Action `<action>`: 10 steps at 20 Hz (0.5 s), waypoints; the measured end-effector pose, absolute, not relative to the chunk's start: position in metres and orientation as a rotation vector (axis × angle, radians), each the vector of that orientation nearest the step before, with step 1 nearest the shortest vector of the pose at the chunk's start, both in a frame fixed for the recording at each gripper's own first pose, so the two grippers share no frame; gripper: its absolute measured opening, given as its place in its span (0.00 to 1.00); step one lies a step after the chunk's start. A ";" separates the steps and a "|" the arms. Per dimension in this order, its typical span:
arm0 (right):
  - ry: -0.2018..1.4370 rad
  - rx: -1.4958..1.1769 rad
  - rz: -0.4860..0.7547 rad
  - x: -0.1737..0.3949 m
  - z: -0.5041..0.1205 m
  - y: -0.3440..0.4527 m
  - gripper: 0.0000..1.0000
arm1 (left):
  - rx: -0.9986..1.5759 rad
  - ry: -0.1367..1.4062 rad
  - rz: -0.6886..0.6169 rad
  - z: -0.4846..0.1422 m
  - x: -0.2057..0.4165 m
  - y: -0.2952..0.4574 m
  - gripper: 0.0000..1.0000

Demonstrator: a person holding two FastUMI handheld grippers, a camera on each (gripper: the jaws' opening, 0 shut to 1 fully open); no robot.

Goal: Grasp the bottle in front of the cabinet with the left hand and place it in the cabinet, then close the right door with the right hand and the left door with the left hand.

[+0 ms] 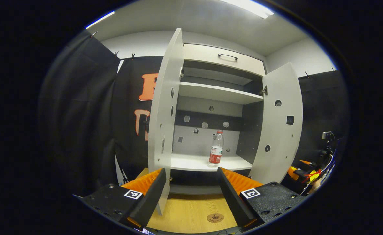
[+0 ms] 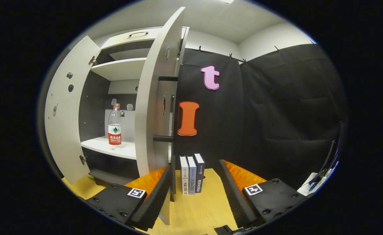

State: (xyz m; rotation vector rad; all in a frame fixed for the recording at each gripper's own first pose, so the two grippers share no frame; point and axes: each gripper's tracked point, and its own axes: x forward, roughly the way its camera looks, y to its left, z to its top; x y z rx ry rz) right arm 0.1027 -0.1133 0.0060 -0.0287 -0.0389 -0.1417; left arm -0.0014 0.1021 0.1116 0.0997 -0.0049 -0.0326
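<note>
A clear water bottle [image 1: 216,149] with a red label stands upright on the cabinet's lower shelf [image 1: 194,161], near its front edge; the right gripper view also has the bottle [image 2: 114,127]. Both cabinet doors hang open: the left door [image 1: 163,107] and the right door [image 1: 281,124]. My left gripper [image 1: 191,192] is open and holds nothing, a little in front of the shelf and below it. In the right gripper view the right door [image 2: 155,104] stands edge-on just ahead of my right gripper [image 2: 194,195], which is open and holds nothing.
Three books [image 2: 192,174] stand upright on the wooden table [image 2: 198,209] beside the cabinet's right side. A drawer with a dark handle [image 1: 227,56] tops the cabinet. Orange and black gear [image 1: 304,171] lies at the right. A round mark [image 1: 215,217] sits on the tabletop.
</note>
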 end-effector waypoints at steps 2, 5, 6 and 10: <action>-0.038 -0.037 -0.134 0.101 0.006 -0.105 0.94 | 0.095 -0.003 -0.037 0.111 -0.003 0.106 0.94; -0.036 -0.045 -0.108 0.098 0.007 -0.088 0.94 | 0.090 0.000 -0.040 0.109 -0.005 0.112 0.94; -0.036 -0.045 -0.099 0.098 0.007 -0.083 0.94 | 0.089 0.000 -0.039 0.110 -0.006 0.114 0.94; -0.034 -0.050 -0.069 0.098 0.006 -0.065 0.94 | 0.084 0.000 -0.038 0.108 -0.007 0.120 0.94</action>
